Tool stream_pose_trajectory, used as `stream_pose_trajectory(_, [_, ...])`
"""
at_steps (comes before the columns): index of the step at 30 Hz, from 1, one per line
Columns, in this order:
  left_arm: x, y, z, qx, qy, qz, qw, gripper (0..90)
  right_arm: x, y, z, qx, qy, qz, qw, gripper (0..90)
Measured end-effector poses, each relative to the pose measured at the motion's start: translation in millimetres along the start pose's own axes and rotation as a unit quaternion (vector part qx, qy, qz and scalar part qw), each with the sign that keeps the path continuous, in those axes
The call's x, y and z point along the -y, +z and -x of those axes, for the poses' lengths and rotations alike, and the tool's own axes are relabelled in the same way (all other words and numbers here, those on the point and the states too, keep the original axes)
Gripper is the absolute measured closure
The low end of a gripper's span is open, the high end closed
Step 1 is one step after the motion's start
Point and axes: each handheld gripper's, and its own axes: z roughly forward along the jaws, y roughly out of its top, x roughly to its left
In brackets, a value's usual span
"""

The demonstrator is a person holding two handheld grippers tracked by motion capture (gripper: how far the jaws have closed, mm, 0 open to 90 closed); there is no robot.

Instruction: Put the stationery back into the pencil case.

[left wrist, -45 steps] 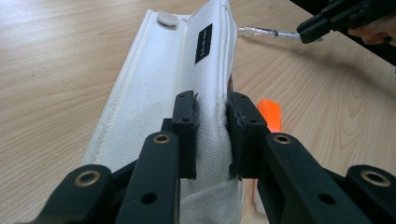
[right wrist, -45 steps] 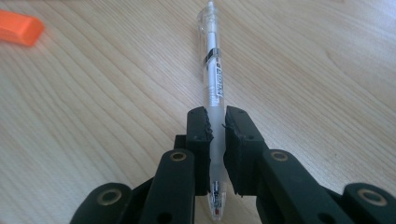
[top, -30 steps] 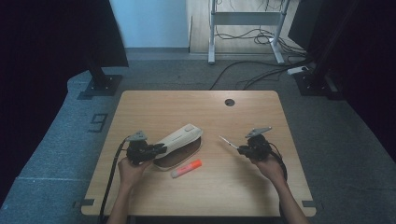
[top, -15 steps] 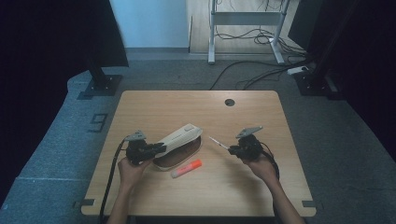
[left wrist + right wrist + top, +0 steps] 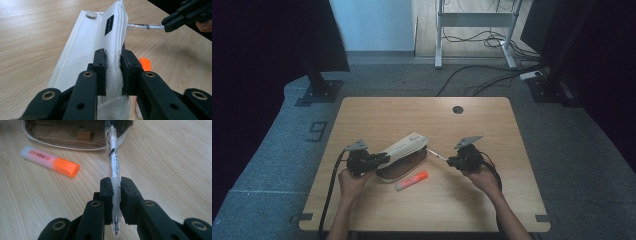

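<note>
A white fabric pencil case [image 5: 404, 145] lies left of the table's middle, its flap [image 5: 95, 45] lifted to show the brown inside [image 5: 70, 132]. My left gripper [image 5: 113, 56] is shut on the flap's near edge and holds it up. My right gripper [image 5: 115, 183] is shut on a clear pen [image 5: 113, 160] near its back end. The pen's tip points at the case's opening and reaches its rim. In the high view the right gripper [image 5: 451, 161] stands just right of the case and the left gripper [image 5: 379, 160] at its left end.
An orange highlighter [image 5: 412, 180] lies on the wooden table [image 5: 512, 200] just in front of the case. A round cable hole [image 5: 457, 109] sits near the far edge. Dark stands and cables cover the floor beyond the table.
My right gripper has carried the pen leftward toward the case, so its tip now reaches the opening. The left gripper and the flap have stayed put.
</note>
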Motion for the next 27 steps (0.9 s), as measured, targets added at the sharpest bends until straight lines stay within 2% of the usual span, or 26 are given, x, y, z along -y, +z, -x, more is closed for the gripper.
stream_pose_trajectory(14, [-0.3, -0.6, -0.1, 0.001, 0.001, 0.001, 1.0000, 75.6, -19.1, 23.8, -19.2, -0.023, -0.023, -0.004, 0.9995, 78.8])
stream_pose_trajectory(27, [-0.6, -0.8, 0.0, 0.001, 0.000, 0.002, 1.0000, 75.6, -30.8, 45.0, -29.9, -0.039, -0.035, -0.014, 0.9986, 78.7])
